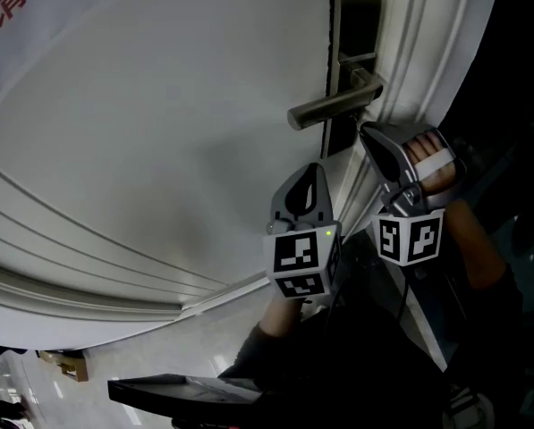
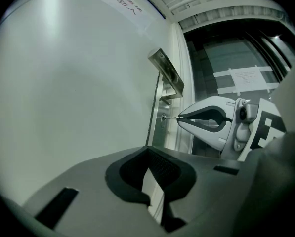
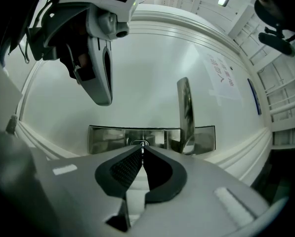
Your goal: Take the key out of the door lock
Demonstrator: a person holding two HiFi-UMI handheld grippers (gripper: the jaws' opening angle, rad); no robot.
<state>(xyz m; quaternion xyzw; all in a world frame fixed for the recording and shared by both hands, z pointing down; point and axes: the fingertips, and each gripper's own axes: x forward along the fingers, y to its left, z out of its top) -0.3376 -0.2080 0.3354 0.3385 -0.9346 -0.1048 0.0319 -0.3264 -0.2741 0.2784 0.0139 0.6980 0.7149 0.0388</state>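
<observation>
The right gripper [image 3: 141,151] has its jaws pressed together on the key [image 2: 170,117]. The left gripper view shows this from the side: a thin metal shaft runs from the pinched tips toward 9 o'clock into the lock cylinder [image 2: 163,118], so the key is still seated in the lock. In the right gripper's own view, the cylinder sits just past the jaw tips at 12 o'clock, on the brushed metal lock plate [image 3: 107,138]. The lever handle [image 3: 185,110] stands at about 1 o'clock from there.

The left gripper [image 2: 148,153] has its jaws closed with nothing between them (only the pale door shows beyond the tips). It hangs off the white door [image 1: 159,132] without touching it.

In the head view, the lock plate and handle lie toward 1 o'clock. The right gripper reaches up under the lever from 4 o'clock. The left gripper is just beside it, at its 8 o'clock, with its tips aimed at the bare door panel.
</observation>
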